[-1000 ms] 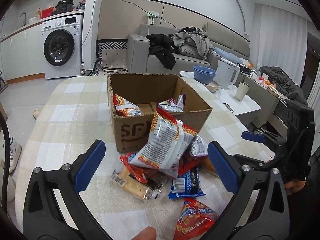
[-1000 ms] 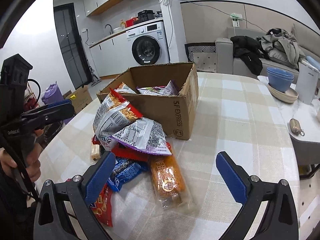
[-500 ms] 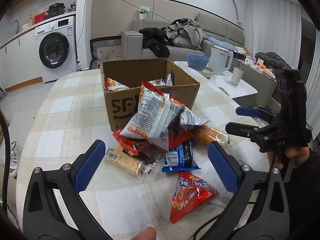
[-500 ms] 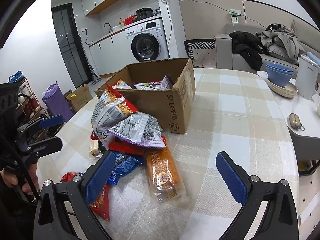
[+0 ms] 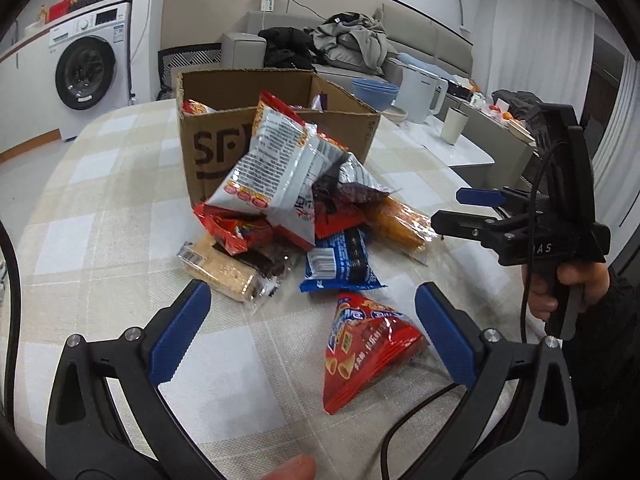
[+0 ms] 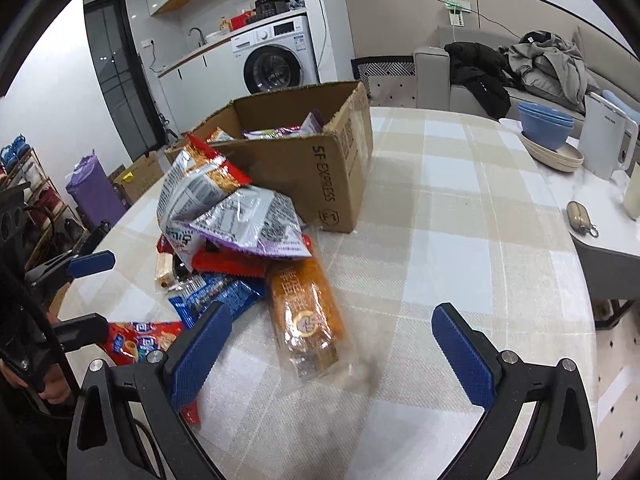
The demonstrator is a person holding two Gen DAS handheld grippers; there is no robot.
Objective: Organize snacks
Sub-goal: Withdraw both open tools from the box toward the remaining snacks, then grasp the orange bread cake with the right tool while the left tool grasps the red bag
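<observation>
Left gripper (image 5: 312, 330) spread wide, nothing held, hovering over checked tablecloth (image 5: 100, 208). Red triangular snack bag (image 5: 366, 346) flat on the cloth just ahead, between the blue pads (image 5: 178, 332), nearer the right-hand one; touching or not, cannot tell. Beyond it: blue packet (image 5: 340, 260), clear-wrapped cracker pack (image 5: 224, 270) ahead-left, red pouches under a white-and-red noodle bag (image 5: 272, 168) leaning on the front wall of the cardboard box (image 5: 208, 144). Box open-topped, a few packets visible inside, standing directly behind the pile. Right gripper (image 6: 330, 342) also wide open and empty; orange biscuit pack (image 6: 306, 312) lying lengthwise between its fingers, closer to the left one, far end tucked under a silver-purple bag (image 6: 256, 224). Rest of pile ahead-left of that tool, box straight beyond at far-left, printed side facing. Right gripper visible in left view at right edge (image 5: 452, 210), held in a hand (image 5: 568, 284), pointing at the orange pack. Cable (image 5: 420, 416) trailing across the cloth near the red bag. Off the table to the right: blue bowls (image 6: 546, 126), white kettle (image 6: 608, 146). Washing machine (image 5: 90, 66) and sofa with clothes (image 5: 348, 40) behind.
</observation>
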